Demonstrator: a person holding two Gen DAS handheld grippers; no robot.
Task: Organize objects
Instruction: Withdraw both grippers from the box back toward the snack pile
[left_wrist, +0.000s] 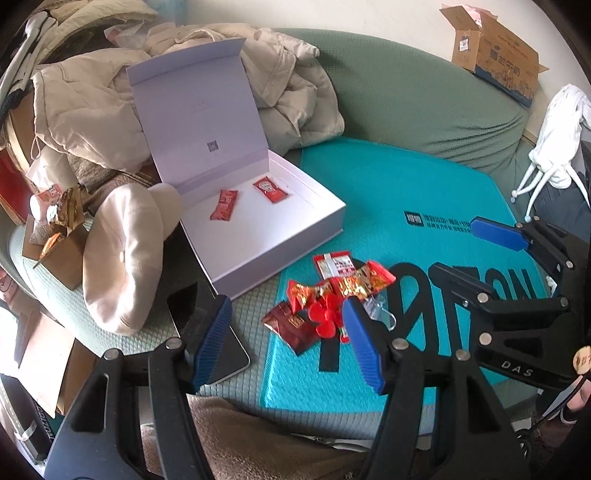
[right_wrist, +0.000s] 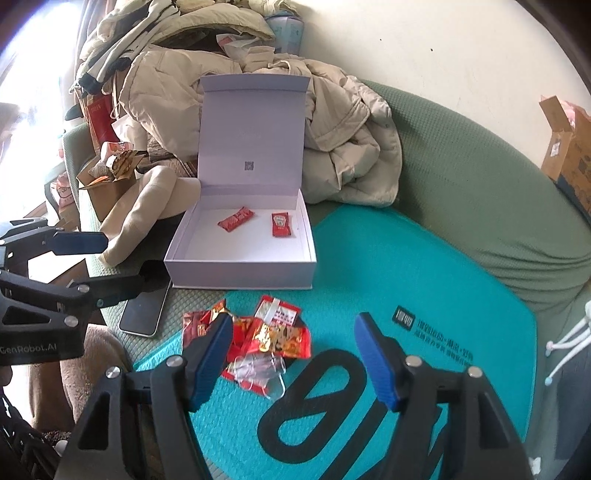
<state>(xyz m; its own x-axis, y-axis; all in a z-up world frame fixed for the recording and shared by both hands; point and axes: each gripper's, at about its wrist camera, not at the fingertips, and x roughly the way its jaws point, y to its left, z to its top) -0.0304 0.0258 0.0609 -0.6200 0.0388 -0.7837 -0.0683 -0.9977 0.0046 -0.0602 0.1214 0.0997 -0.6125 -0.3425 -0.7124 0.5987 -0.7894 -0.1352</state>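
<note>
Now both my grippers hang over the snack pile, jaws apart and holding nothing.

My left gripper (left_wrist: 288, 339) and right gripper (right_wrist: 291, 362) stand parted at a middling width, blue ribbed pads bare. Just ahead of them, crinkly foil packets (right_wrist: 273, 336) lie heaped on the teal textured mat (right_wrist: 424, 266), long sides pointing every way, with a red plastic flower (left_wrist: 325, 319) among them. Farther ahead sits the stiff white box (right_wrist: 240, 266), lid upright at its far side; inside, one red sachet (right_wrist: 236, 219) lies slantwise, another (right_wrist: 281, 224) points away from me. A glossy phone (right_wrist: 142, 314), beige hat (left_wrist: 122, 258) and padded coat (right_wrist: 351, 147) crowd the box.
</note>
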